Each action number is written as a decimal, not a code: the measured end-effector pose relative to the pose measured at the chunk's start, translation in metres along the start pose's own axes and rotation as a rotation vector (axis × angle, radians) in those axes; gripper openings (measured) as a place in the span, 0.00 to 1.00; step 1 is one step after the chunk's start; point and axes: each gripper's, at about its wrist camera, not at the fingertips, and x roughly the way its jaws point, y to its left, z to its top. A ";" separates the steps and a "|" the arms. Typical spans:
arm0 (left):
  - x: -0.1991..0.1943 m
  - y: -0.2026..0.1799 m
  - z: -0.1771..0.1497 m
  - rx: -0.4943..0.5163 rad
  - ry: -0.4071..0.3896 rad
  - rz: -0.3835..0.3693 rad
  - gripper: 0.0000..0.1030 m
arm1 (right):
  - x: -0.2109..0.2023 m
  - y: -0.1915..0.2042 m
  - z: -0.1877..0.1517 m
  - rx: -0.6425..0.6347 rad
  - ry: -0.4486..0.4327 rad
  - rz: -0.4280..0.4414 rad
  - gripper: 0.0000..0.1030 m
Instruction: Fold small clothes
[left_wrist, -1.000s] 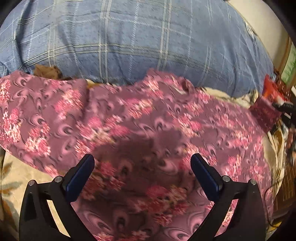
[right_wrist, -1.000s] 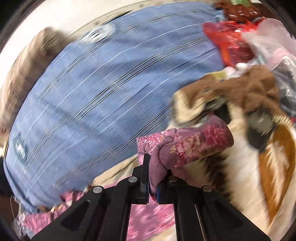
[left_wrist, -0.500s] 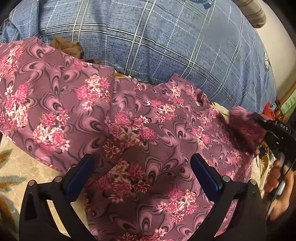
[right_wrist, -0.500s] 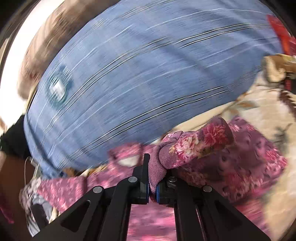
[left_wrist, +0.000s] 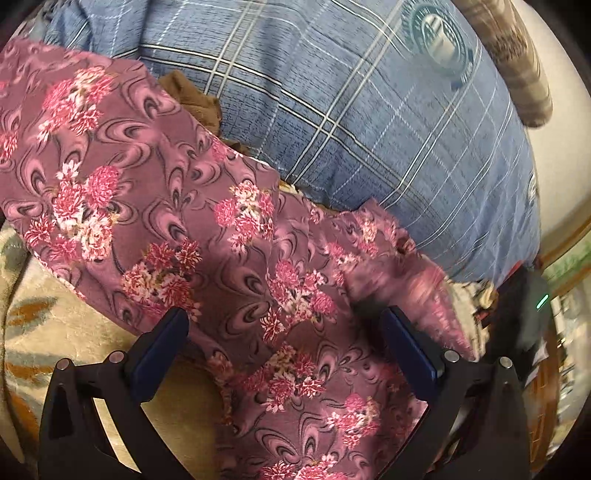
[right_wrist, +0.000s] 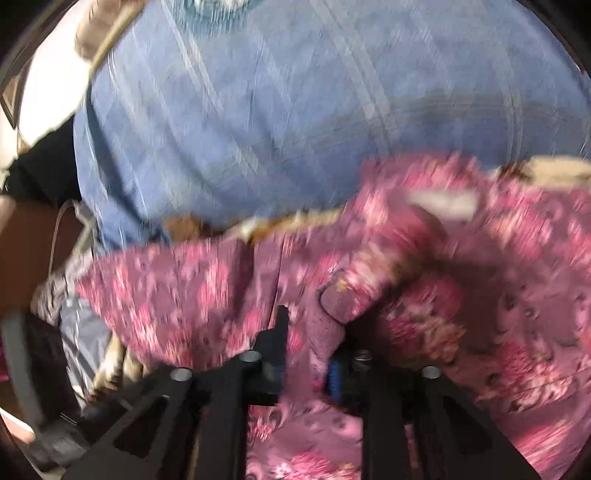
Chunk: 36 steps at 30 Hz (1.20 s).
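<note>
Two tongs are in view, one per camera. The left tongs (left_wrist: 286, 343) stand spread wide with nothing between their blue pads (left_wrist: 162, 350), hovering over the floral garment (left_wrist: 155, 206). That garment, purple with pink flower clusters, lies spread ahead of and beneath the left tongs, reaching away to their upper left; its lower edge runs between the two fingers. To the left of the left tongs a patterned cream blanket (left_wrist: 40, 325) shows from under the cloth. Beyond the garment, straight ahead, sits a large blue plaid pillow (left_wrist: 369, 110) with a round emblem near its far right side. A brown cloth (left_wrist: 192, 98) peeks out between the garment's far edge and the pillow. To the right of the left tongs a fold of the same floral fabric is lifted and blurred, and past it a dark device carries a small green light (left_wrist: 542, 301).

The right tongs (right_wrist: 308, 350) are clenched on a bunched fold of the floral garment (right_wrist: 498, 314), which rises from between the fingers and bends over to the right. The rest of the cloth spreads to both sides of these tongs and ahead of them, strongly blurred. The blue pillow (right_wrist: 295, 110) fills the space beyond. Far left of the right tongs lie dark objects that are too blurred to tell apart.
</note>
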 end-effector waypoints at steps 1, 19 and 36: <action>0.000 0.002 0.001 -0.014 0.003 -0.011 1.00 | 0.002 0.000 -0.006 -0.003 0.021 0.008 0.34; 0.044 -0.047 -0.025 0.118 0.101 -0.075 0.83 | -0.153 -0.158 -0.080 0.214 -0.148 -0.001 0.42; 0.023 -0.028 -0.008 0.041 -0.045 -0.022 0.05 | -0.154 -0.259 -0.061 0.669 -0.316 0.162 0.43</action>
